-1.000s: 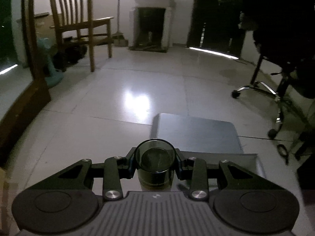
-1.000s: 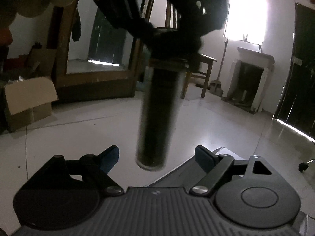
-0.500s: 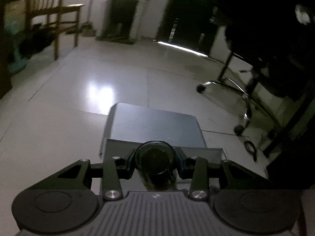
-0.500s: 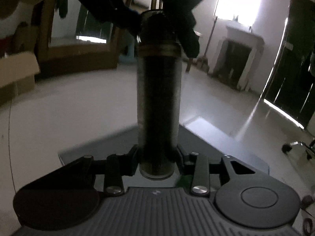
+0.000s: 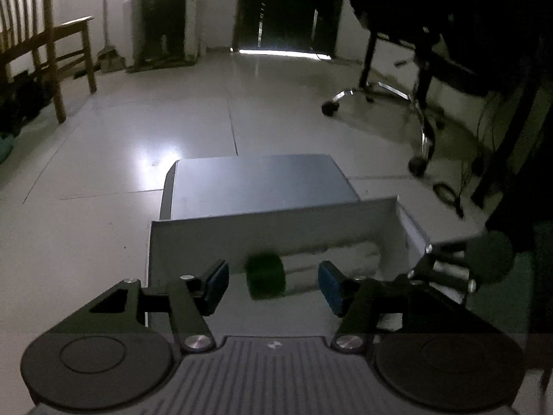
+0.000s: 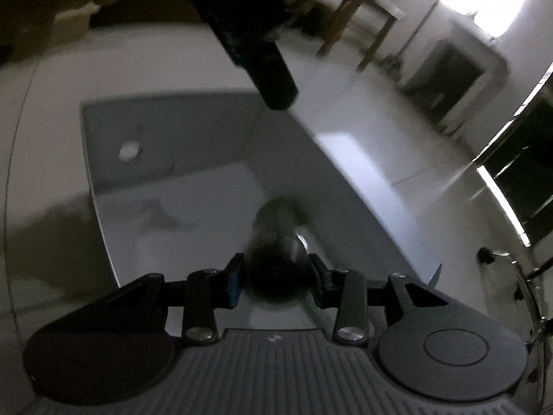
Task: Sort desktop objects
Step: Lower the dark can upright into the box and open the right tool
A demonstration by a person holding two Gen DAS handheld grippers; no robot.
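Observation:
A dark cylindrical tube (image 6: 276, 242) sits between the pads of my right gripper (image 6: 276, 280), which is shut on it. The tube is blurred and points down into an open grey box (image 6: 166, 145). In the left wrist view my left gripper (image 5: 273, 285) is open over the same box (image 5: 276, 228). The tube's blurred green end (image 5: 266, 276) shows in the gap, touching neither blue pad. The right gripper's linkage (image 5: 446, 269) reaches in from the right. The left gripper's dark body (image 6: 249, 34) hangs above the box in the right wrist view.
The box lid (image 5: 259, 180) lies open behind the box on the pale tiled floor. Something white (image 5: 345, 256) lies inside the box. A wooden chair (image 5: 52, 55) stands far left, an office chair base (image 5: 397, 103) and cables (image 5: 449, 193) to the right.
My left gripper has opened and let go of the tube's top. The right gripper, which closed on the tube half a second ago, still holds it, now tipped down over the open box.

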